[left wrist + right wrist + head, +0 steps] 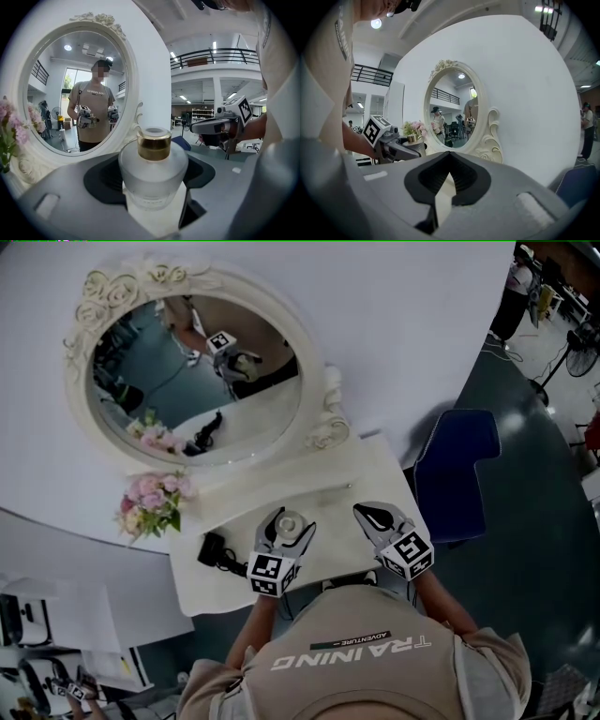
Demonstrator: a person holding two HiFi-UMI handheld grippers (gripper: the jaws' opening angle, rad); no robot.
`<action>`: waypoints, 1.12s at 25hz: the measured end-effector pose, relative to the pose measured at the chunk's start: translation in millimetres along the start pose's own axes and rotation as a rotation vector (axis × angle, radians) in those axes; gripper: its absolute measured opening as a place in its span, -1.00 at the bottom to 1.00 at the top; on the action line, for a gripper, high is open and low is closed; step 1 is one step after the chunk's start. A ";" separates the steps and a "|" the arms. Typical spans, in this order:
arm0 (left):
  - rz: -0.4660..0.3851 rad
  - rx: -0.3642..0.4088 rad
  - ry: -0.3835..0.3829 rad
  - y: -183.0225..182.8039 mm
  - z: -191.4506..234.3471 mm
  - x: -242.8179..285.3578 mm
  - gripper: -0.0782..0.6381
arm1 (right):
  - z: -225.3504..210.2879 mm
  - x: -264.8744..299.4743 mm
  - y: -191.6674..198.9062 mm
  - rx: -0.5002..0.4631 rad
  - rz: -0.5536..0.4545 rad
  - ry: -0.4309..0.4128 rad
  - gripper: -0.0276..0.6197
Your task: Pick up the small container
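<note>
The small container is a frosted glass bottle with a gold collar, standing on the white dressing table. My left gripper has a jaw on each side of it, and in the left gripper view the dark pads press against the bottle's body. My right gripper hovers just right of it over the table. Its jaws meet at the tips with nothing between them.
A large oval mirror with an ornate white frame stands at the back of the table. A pink flower bunch and a black object lie to the left. A blue chair stands to the right.
</note>
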State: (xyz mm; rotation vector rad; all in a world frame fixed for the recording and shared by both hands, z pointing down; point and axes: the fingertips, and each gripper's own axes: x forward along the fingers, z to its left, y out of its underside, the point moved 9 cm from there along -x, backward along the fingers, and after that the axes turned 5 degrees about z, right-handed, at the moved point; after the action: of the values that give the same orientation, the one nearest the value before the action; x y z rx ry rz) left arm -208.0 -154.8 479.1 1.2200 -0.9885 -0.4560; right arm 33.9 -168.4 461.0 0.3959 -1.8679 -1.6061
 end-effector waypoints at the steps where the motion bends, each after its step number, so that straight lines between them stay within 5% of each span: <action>1: -0.003 0.001 -0.002 0.0 0.2 -0.5 0.21 | -0.2 -0.5 0.2 0.001 -0.002 0.004 -0.91; 28: -0.009 -0.031 -0.010 12.7 -8.6 0.9 0.21 | 6.1 -5.9 15.8 0.022 -0.012 -0.003 -0.91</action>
State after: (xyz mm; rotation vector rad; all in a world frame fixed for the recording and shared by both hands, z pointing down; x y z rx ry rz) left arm -203.0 -146.4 491.0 1.1956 -0.9814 -0.4830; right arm 37.2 -156.8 474.3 0.4155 -1.8901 -1.5963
